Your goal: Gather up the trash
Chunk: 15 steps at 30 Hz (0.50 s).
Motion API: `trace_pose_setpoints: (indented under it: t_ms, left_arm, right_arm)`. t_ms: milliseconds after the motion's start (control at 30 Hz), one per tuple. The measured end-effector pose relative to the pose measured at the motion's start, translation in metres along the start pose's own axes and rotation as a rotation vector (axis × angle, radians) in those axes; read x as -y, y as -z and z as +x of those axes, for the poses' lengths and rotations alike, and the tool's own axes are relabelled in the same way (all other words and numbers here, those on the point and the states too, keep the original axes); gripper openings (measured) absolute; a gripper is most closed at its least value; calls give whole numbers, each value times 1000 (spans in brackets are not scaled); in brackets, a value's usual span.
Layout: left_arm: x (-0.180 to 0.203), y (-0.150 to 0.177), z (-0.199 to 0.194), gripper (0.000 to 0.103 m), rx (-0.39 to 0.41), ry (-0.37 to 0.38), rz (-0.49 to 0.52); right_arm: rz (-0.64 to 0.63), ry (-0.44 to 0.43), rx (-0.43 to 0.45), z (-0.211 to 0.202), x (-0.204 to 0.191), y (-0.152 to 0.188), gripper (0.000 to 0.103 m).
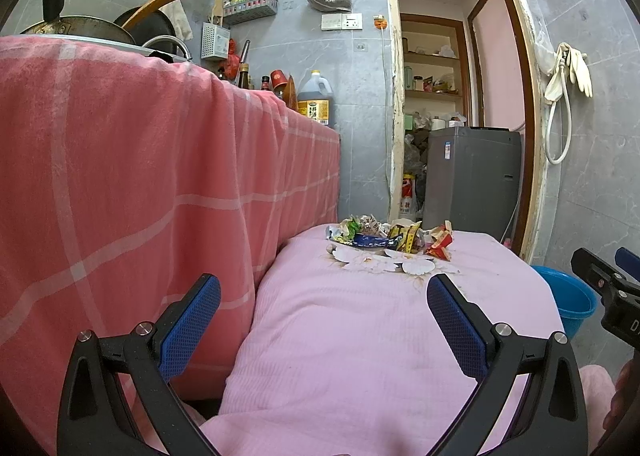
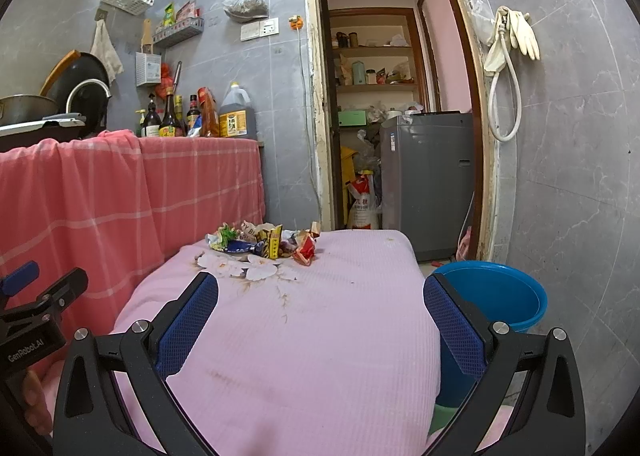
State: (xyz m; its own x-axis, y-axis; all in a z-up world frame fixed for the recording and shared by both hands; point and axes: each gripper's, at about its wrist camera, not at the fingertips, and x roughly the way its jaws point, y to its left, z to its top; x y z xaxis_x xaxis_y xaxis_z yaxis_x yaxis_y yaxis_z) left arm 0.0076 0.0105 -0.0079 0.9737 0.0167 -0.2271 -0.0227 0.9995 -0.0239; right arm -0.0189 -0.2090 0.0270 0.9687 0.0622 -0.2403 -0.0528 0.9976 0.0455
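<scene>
Tongs in our left hand (image 1: 324, 298) gape wide and hold nothing, low above the pink-covered worktop (image 1: 360, 336). Crumpled wrappers (image 1: 390, 236) lie heaped at twelve o'clock, well apart from us. Our right tongs (image 2: 321, 296) gape too, a blue bucket (image 2: 496, 296) at three o'clock.

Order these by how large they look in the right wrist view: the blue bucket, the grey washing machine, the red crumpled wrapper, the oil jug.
1. Grey washing machine
2. Blue bucket, partly hidden and nearer the camera, so its rank against the machine is unsure
3. Oil jug
4. Red crumpled wrapper
</scene>
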Motion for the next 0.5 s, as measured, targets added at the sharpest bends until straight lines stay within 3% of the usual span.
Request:
trace_pose_setpoints:
  t_ms: [500]
  left_arm:
    - [0, 0, 0, 101, 0, 0, 0]
  right_arm:
    - [2, 0, -2, 0, -1, 0, 103]
